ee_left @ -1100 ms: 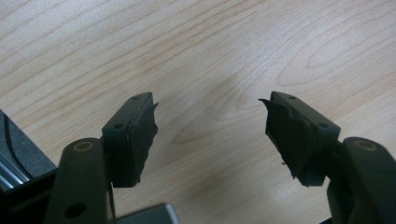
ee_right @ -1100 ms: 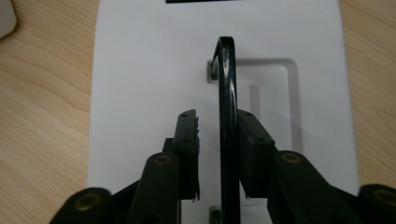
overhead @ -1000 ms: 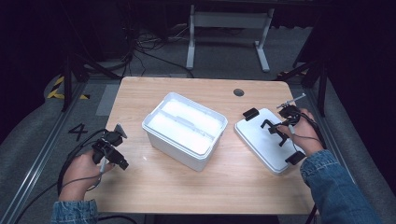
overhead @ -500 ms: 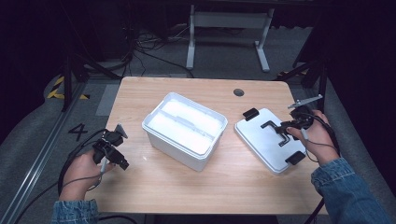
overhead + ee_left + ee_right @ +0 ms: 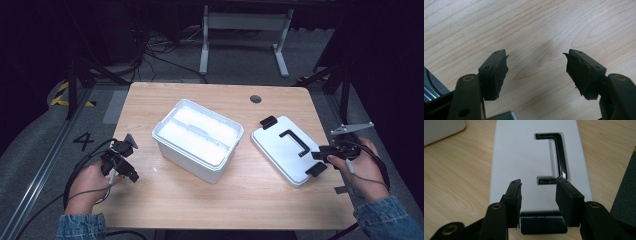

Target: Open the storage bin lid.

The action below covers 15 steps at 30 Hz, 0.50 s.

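A white bin (image 5: 197, 137) stands open in the middle of the wooden table (image 5: 220, 197). Its flat white lid (image 5: 287, 150) (image 5: 524, 160), with a black handle (image 5: 295, 141) (image 5: 556, 152) and black end clasps, lies to the right of it. My right gripper (image 5: 324, 155) (image 5: 537, 192) hovers at the lid's near right end, just above a clasp (image 5: 543, 222); its jaws have just been opening and nothing is between them. My left gripper (image 5: 127, 160) (image 5: 535, 65) rests open over bare wood at the table's left side.
A round cable hole (image 5: 255, 98) sits near the table's far edge. Beyond the table are grey floor, cables and a white metal stand (image 5: 245, 22). The right table edge is close beside my right hand.
My right gripper has pulled back from the lid's handle toward the table's right edge, and its jaws have spread wider. The left hand has stayed where it was.
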Available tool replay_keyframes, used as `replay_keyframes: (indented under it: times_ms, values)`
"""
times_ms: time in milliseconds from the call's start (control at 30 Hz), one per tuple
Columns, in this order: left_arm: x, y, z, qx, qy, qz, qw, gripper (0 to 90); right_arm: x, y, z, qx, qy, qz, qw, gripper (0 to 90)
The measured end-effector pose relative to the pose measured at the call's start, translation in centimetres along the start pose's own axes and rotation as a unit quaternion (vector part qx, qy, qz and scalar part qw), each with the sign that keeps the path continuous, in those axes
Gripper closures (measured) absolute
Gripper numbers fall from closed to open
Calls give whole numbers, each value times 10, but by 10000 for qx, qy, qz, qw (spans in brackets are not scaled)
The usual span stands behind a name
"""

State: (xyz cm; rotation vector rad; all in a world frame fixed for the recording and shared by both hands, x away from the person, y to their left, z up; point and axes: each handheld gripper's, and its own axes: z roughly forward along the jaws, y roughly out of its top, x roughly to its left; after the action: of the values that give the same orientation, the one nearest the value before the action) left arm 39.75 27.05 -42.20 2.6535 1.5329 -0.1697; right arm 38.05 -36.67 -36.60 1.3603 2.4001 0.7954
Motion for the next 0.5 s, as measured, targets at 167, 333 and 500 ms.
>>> replay_keyframes:
  times_ms: [167, 333, 500]
  values:
    - [0, 2, 1, 25, -18, -7, 10000, 335, -1, -29, -4, 26, -54, 123, 9999, 558]
    - [-1, 4, 2, 19, -41, 3, 10000, 335, 1, -48, -3, -10, -57, 271, 9996, 552]
    - [-2, 6, 2, 42, -5, 58, 10000, 335, 4, -72, 3, -83, -73, 388, 9992, 536]
